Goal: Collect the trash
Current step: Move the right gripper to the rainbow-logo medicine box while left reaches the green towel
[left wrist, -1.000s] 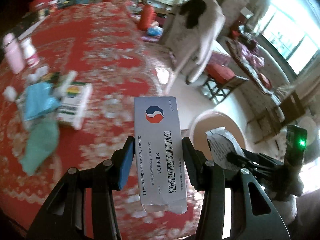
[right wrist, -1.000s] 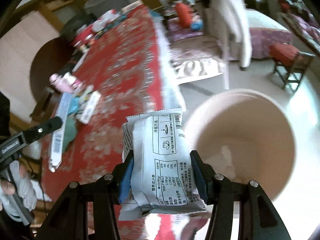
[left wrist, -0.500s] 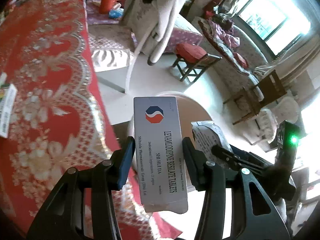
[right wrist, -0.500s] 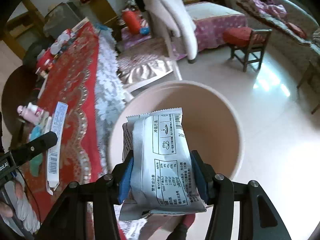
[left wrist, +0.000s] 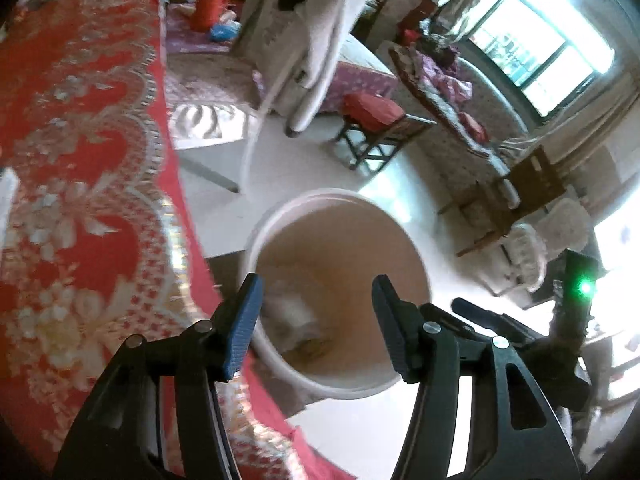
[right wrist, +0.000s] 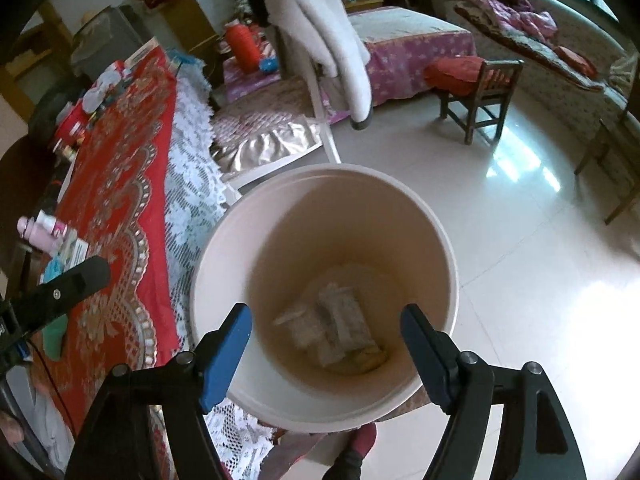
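Note:
A round cream bin (right wrist: 324,216) stands on the floor beside the red-clothed table (right wrist: 120,184). Inside it lie a grey-white packet (right wrist: 340,324) and other pale wrappers. My right gripper (right wrist: 326,344) hangs over the bin's mouth, jaws opening with nothing between them. In the left wrist view the same bin (left wrist: 336,208) sits below my left gripper (left wrist: 316,320), whose jaws are also opening and empty; blurred pale trash (left wrist: 292,316) shows in the bin. The left gripper's finger (right wrist: 68,284) reaches in at the left of the right wrist view.
More litter (right wrist: 60,248) and a pink bottle (right wrist: 32,232) remain on the table's far left. A chair draped with a white coat (right wrist: 328,32), a wooden stool with a red cushion (right wrist: 476,80) and a bed stand beyond the bin. A foot (right wrist: 356,452) is below the bin.
Both grippers opened over the bin. The tablet box left the left gripper and the packet left the right one; both are gone from the jaws, and the packet lies in the bin.

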Action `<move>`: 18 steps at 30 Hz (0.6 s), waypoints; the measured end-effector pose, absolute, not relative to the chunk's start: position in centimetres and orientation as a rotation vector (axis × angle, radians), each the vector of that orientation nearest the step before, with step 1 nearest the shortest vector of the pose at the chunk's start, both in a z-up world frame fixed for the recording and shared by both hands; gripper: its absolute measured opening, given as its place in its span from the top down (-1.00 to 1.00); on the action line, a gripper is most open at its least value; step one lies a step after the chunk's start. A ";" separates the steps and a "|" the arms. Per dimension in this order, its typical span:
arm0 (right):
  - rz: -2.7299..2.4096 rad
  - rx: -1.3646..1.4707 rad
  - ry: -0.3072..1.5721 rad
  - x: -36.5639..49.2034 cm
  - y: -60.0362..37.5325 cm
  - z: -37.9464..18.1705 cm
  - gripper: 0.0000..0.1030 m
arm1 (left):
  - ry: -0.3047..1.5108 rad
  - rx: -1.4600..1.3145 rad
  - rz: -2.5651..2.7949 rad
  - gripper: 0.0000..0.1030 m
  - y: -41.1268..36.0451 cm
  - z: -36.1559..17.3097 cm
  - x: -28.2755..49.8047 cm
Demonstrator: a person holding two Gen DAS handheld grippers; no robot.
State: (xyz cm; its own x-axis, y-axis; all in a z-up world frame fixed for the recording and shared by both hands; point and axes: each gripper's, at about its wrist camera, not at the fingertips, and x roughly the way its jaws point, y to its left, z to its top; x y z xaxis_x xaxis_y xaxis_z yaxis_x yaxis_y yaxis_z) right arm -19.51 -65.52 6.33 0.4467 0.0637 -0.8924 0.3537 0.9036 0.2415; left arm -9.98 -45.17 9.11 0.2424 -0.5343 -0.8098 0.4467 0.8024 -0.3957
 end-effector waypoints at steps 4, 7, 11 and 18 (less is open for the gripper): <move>-0.133 0.390 1.082 -18.9 -63.6 6.9 -0.45 | 1.104 -0.061 -0.575 -0.07 -42.6 10.2 -10.5; -0.073 0.341 1.061 -18.0 -61.3 7.9 -0.45 | 1.065 -0.048 -0.493 -0.07 -40.3 10.9 -11.1; 0.024 0.295 1.051 -16.7 -58.1 8.8 -0.45 | 1.036 -0.071 -0.377 -0.07 -36.1 11.5 -11.8; 0.128 0.262 1.044 -15.1 -52.1 9.4 -0.45 | 1.028 -0.093 -0.262 -0.07 -29.0 11.4 -12.0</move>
